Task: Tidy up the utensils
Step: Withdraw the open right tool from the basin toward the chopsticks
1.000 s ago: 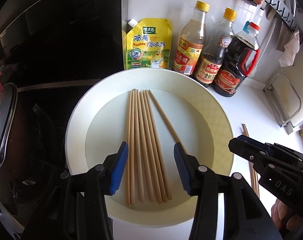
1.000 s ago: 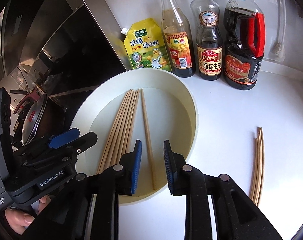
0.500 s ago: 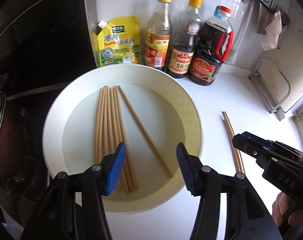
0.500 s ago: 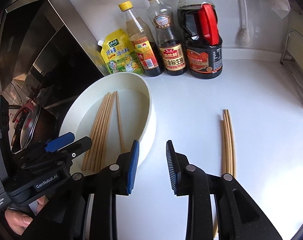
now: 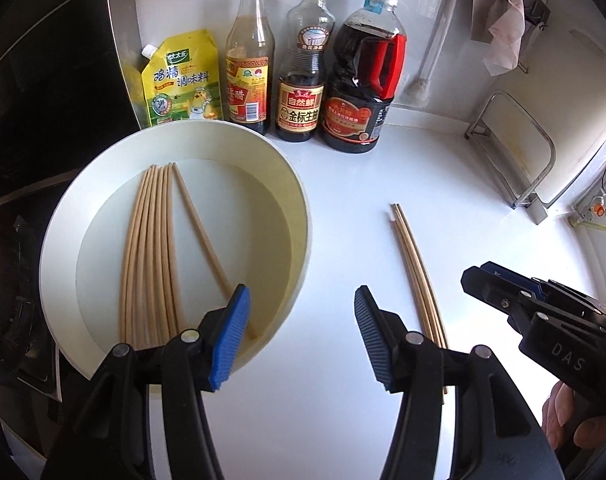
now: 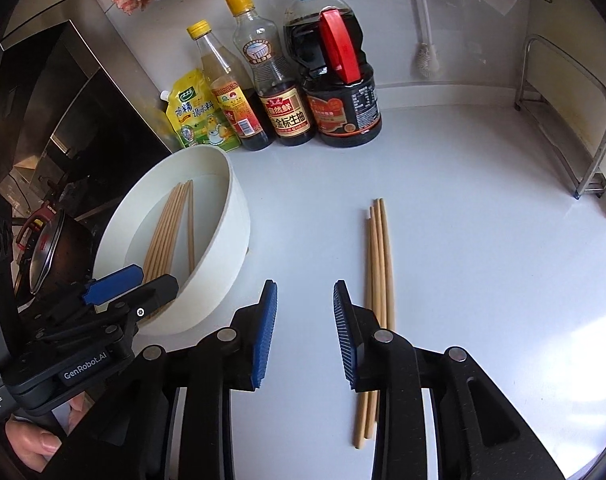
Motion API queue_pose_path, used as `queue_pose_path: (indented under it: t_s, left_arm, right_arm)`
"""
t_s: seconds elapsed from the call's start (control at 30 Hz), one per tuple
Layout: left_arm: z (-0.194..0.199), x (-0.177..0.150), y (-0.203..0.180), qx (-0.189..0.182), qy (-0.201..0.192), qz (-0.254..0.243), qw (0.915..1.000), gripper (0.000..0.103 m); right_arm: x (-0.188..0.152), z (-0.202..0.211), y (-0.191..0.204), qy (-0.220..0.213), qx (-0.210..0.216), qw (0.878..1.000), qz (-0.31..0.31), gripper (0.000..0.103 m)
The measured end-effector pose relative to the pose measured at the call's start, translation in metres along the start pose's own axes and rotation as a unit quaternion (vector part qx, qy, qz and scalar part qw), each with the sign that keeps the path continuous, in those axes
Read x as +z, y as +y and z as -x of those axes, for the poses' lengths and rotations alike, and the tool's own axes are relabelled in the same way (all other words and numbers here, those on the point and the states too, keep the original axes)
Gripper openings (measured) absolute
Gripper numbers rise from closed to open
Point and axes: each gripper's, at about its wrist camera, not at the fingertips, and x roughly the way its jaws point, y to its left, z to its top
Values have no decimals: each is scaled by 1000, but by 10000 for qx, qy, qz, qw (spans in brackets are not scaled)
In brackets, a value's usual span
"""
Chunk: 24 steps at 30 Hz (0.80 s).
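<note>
Wooden chopsticks (image 6: 377,264) lie loose on the white counter (image 6: 463,240), long axes running from the camera toward the bottles (image 6: 287,80); more chopsticks in the white basin (image 5: 151,248) point the same way, one splayed aside. Both grippers tilt steeply down. The left gripper (image 5: 301,328) and right gripper (image 6: 305,326) stand apart, jaws just widening, nothing between them.

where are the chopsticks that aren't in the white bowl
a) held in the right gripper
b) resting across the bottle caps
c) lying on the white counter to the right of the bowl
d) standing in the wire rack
c: a small bundle of chopsticks lies flat on the white counter, right of the white bowl and apart from it.
</note>
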Motion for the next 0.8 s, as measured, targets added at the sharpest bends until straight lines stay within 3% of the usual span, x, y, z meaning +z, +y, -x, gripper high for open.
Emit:
queue_pose_path:
  t_s: [0.37, 0.8]
  left_arm:
    - [-19, -13, -38, -129, 178, -86, 9997, 54]
    - [-39, -20, -47, 3, 311, -71, 9995, 55]
  right_arm:
    - [-15, -1, -40, 109, -140, 9998, -45, 32]
    - [-18, -16, -66, 200, -168, 9996, -136, 35]
